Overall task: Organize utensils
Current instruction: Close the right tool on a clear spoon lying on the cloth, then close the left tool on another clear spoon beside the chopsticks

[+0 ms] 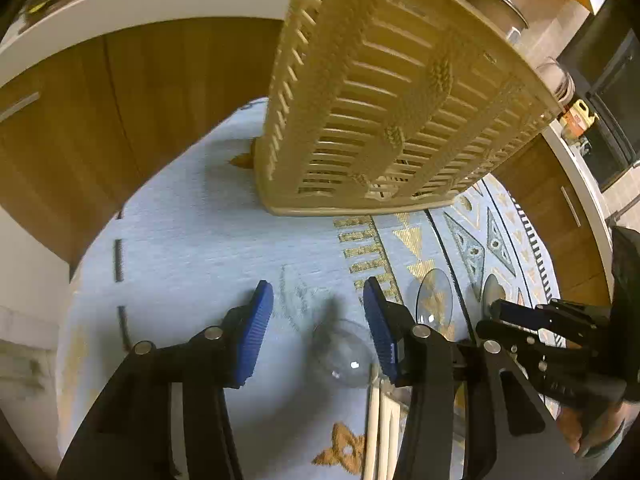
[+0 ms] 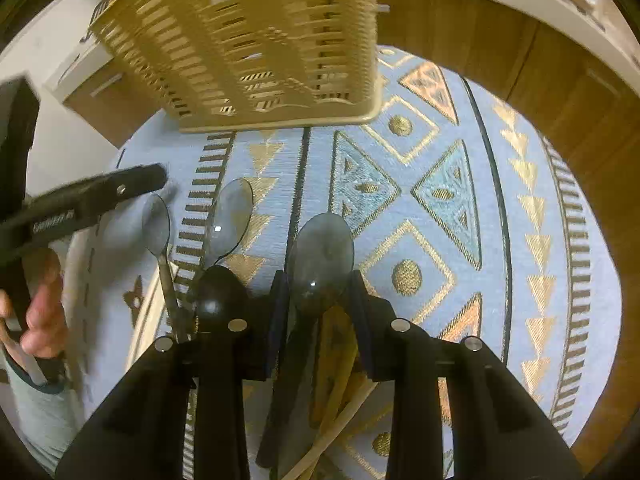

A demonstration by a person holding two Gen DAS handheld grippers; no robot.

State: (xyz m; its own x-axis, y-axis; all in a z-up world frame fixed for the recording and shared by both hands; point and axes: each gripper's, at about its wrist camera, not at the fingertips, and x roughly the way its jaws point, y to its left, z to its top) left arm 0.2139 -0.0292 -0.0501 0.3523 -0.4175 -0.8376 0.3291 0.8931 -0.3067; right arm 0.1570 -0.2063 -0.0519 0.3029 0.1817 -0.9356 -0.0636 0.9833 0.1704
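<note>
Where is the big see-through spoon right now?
In the right wrist view, the smoky clear spoon is low in the middle, its bowl sticking up between the right gripper fingers, over the patterned rug and below the beige slatted basket.
</note>
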